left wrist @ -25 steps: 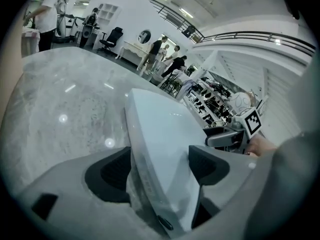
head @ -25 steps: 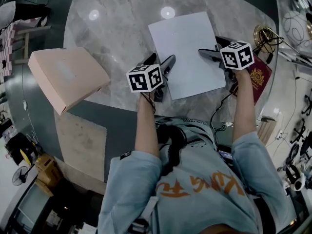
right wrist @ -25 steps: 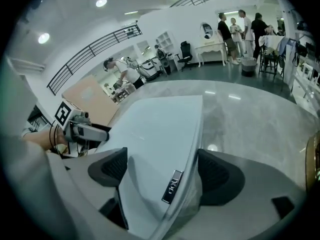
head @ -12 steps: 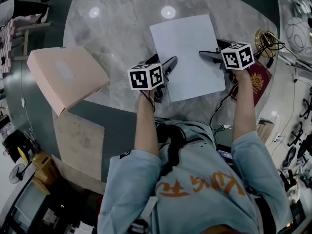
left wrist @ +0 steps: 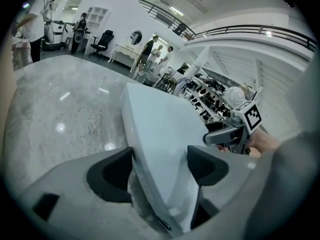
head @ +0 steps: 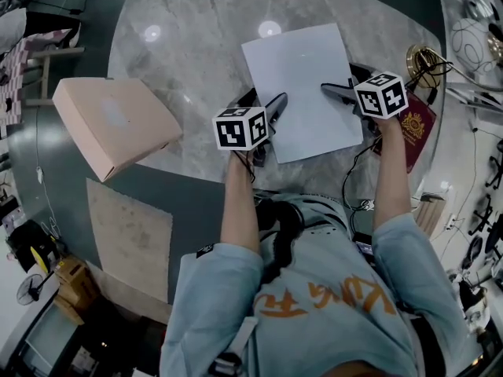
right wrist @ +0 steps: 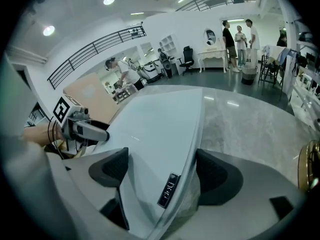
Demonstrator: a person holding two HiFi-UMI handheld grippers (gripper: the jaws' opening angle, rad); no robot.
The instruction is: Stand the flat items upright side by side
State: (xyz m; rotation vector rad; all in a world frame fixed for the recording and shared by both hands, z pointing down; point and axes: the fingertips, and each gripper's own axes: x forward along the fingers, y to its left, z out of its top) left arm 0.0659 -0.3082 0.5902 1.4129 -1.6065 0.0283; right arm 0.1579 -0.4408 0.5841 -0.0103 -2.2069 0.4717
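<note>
Place: a large open robotics lab or demo hall, not a home.
Hall: high white walls, round ceiling lights (right wrist: 109,0), and a railed mezzanine (right wrist: 100,39) curving along the upper level.
People: a small group (right wrist: 235,31) stands talking on the polished grey floor.
Furniture: a black office chair (right wrist: 187,54), a white console table (right wrist: 215,54) under a round mirror (right wrist: 210,35), and open white shelving (left wrist: 96,15).
Gear: racks crowded with dark equipment (left wrist: 210,99) line one side.
Work spot: a rounded grey marble tabletop (head: 196,53).
Rig: the left gripper (head: 262,100) and right gripper (head: 342,81) are hand-held, and each carries a square-marker cube.
</note>
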